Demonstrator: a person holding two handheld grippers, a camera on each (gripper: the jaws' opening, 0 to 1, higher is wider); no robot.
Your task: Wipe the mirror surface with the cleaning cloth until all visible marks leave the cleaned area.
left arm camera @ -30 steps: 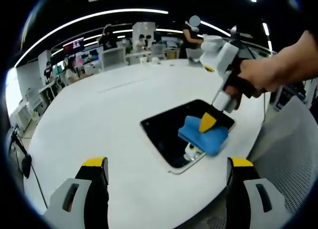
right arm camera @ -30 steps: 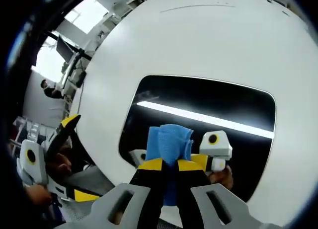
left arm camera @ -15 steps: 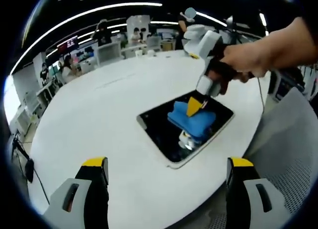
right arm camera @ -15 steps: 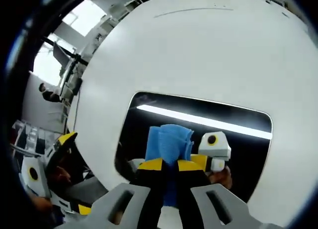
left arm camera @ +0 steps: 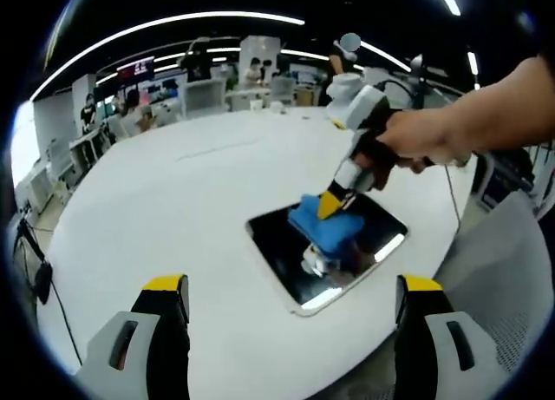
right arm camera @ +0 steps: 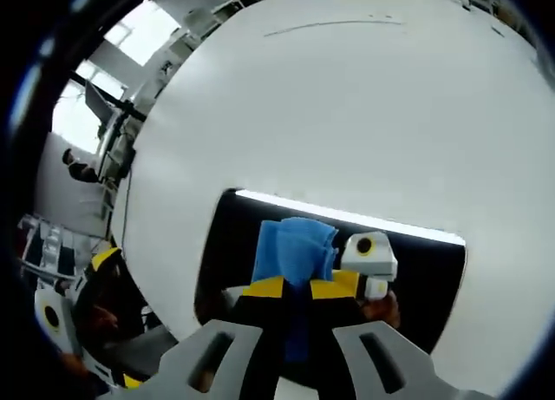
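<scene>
Left gripper view first: the left gripper (left arm camera: 291, 331) hangs back over the near edge of the white table (left arm camera: 156, 209), its two jaws wide apart with nothing between them. Beyond it the mirror (left arm camera: 347, 252) lies flat on the table, dark, with bright ceiling lights reflected near its close corner. The right gripper (left arm camera: 334, 202) comes in from the right in a person's hand (left arm camera: 416, 140), its yellow tips clamped on the blue cleaning cloth (left arm camera: 323, 226), which is pressed onto the glass. Compared with a second ago, the cloth sits toward the mirror's far, left part rather than its near right corner, so the wipe has travelled across the surface. I judge the stroke to be mid-pass, with the near part still to be checked for marks; none are plain to me at this size.

Right gripper view: the right gripper (right arm camera: 295, 289) has its jaws closed tight on the cleaning cloth (right arm camera: 295, 248), whose blue folds bunch up just ahead of the tips and touch the mirror (right arm camera: 425, 270). The glass reflects the gripper and a long ceiling light along its far edge. That far edge now lies closer to the cloth than half a second ago, which fits the cloth being pushed toward it. White table (right arm camera: 347, 114) surrounds the mirror, which lies whole within the picture.
</scene>
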